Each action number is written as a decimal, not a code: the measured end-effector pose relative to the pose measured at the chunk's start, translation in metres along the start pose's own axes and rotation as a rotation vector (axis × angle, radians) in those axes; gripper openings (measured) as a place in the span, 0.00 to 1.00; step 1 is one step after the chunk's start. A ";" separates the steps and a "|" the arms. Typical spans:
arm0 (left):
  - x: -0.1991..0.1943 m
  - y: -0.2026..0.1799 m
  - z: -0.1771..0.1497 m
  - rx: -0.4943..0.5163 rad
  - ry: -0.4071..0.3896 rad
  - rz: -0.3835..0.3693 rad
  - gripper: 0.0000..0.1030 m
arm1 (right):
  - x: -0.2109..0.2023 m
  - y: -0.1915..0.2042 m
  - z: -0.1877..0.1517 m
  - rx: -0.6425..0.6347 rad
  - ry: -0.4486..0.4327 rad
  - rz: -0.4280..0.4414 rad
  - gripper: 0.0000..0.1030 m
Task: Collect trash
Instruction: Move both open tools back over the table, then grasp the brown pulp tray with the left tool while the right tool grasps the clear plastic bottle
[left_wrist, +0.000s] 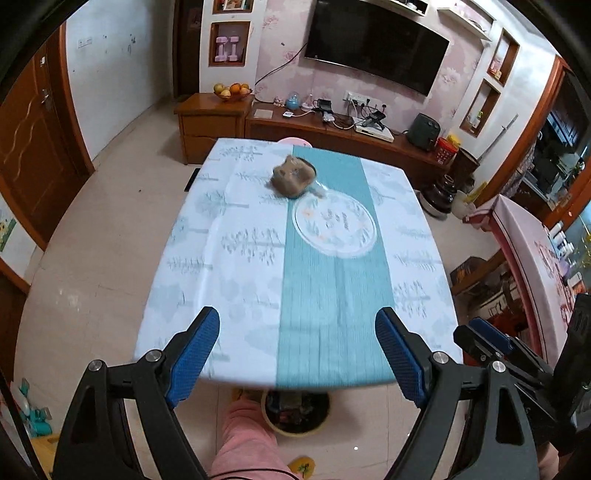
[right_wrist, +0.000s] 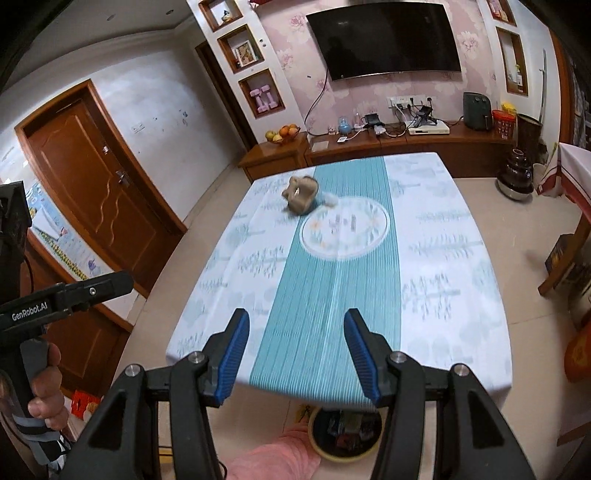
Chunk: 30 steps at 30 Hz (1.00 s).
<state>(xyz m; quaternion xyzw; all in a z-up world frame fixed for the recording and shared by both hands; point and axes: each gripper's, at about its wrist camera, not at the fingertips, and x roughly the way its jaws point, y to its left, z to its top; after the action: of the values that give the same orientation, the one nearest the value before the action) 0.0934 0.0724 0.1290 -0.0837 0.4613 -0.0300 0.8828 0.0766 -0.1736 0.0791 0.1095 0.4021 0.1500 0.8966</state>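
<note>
Hovering above the near edge of the bench (left_wrist: 229, 258), both grippers point down at its cloth, jaws released, nothing between the blue pads. Left gripper (left_wrist: 297, 350) jaws stand wide; right gripper (right_wrist: 295, 358) jaws spread less far, also empty. Crumpled brown paper bag (left_wrist: 291, 177), the trash, lies at the far end of the bench, a little left of centre, on the seam between the white tree-print cloth and the teal runner (left_wrist: 332, 295). A small clear scrap (left_wrist: 319, 191) sits touching its right side; blurred, can't tell what it is. Round white printed emblem (left_wrist: 334, 225) on the runner just near-right of the bag. Waste bin (right_wrist: 345, 432) with wrappers inside stands on the floor under the near bench edge, beside a pink-clad leg (left_wrist: 245, 439). A hand (right_wrist: 46, 387) on the left gripper's grip shows at the left edge of the right wrist view. Grippers are well apart from the bag.
</note>
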 end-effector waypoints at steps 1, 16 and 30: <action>0.008 0.003 0.011 -0.001 0.000 -0.003 0.83 | 0.007 0.000 0.008 0.004 -0.001 -0.005 0.52; 0.207 0.040 0.213 0.258 0.086 -0.067 0.83 | 0.196 -0.015 0.166 0.130 0.029 -0.188 0.52; 0.377 0.012 0.248 0.498 0.214 -0.109 0.83 | 0.345 -0.066 0.209 0.262 0.129 -0.268 0.52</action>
<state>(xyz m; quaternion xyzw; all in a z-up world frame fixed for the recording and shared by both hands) 0.5119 0.0651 -0.0395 0.1146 0.5251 -0.1987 0.8196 0.4634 -0.1276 -0.0427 0.1609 0.4856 -0.0175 0.8591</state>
